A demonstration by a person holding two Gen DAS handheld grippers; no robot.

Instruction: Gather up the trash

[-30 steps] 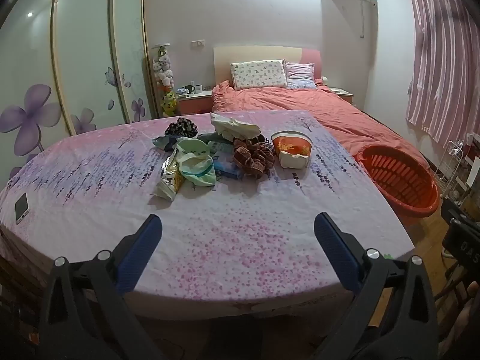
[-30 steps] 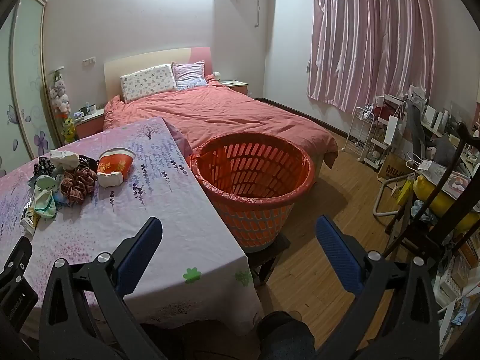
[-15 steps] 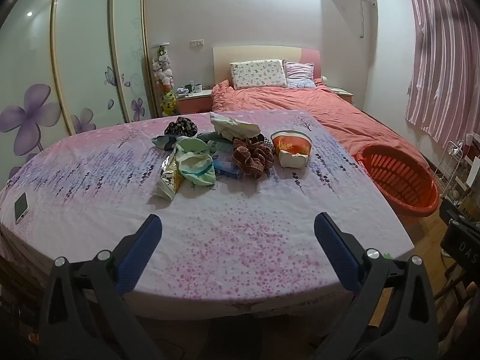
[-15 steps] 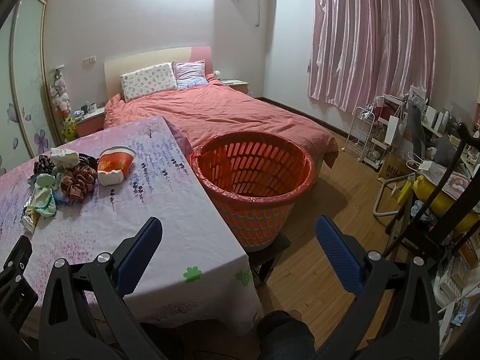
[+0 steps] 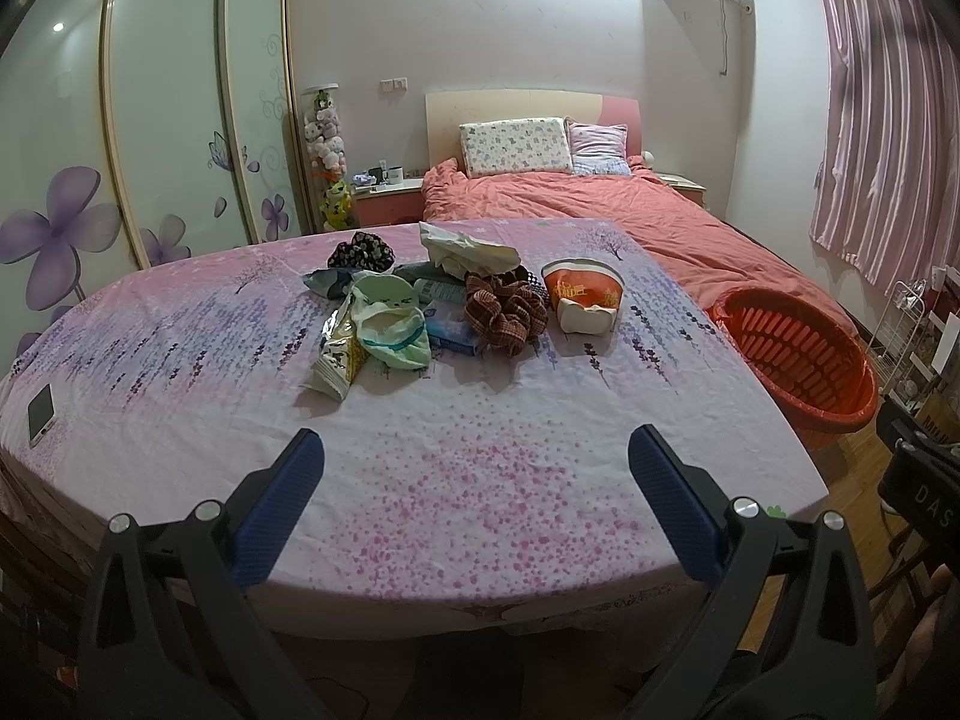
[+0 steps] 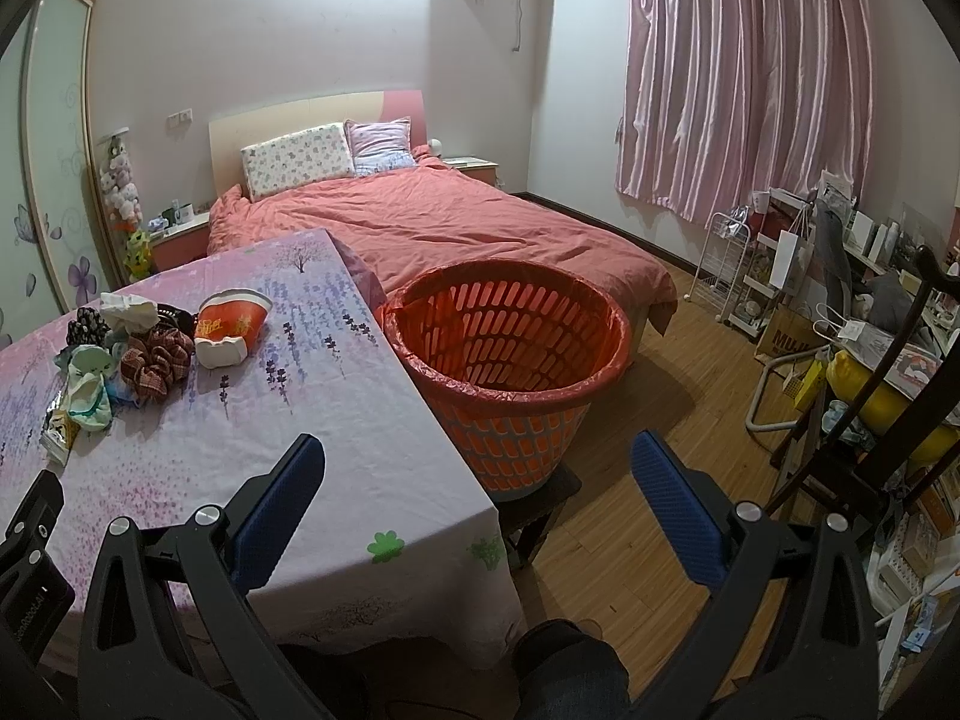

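Nearest the left wrist camera, at six o'clock, the left gripper (image 5: 474, 468) hangs over the near edge of the table (image 5: 456, 480), its blue-padded jaws spread wide with nothing between them. At nine o'clock a phone (image 5: 39, 415) lies flat near the table's left edge. Farther in, toward twelve o'clock, the trash sits in one heap: a crumpled snack packet (image 5: 337, 354) touching a pale green cloth piece (image 5: 390, 321), a blue tissue pack (image 5: 451, 329) just beside a brown checked scrunchie (image 5: 505, 313), and a tipped orange paper cup (image 5: 581, 295) at the heap's right. A white crumpled wrapper (image 5: 465, 252) and a dark patterned cloth (image 5: 362, 252) lie at the far side. In the right wrist view, the right gripper (image 6: 477, 471) also stands wide apart and empty, above the table's right corner. Beyond it at twelve o'clock the orange slatted basket (image 6: 510, 354), lined with a red bag, rests on a dark stool (image 6: 540, 495) just beside the table. A bed (image 6: 432, 222) with a coral cover lies farther back.
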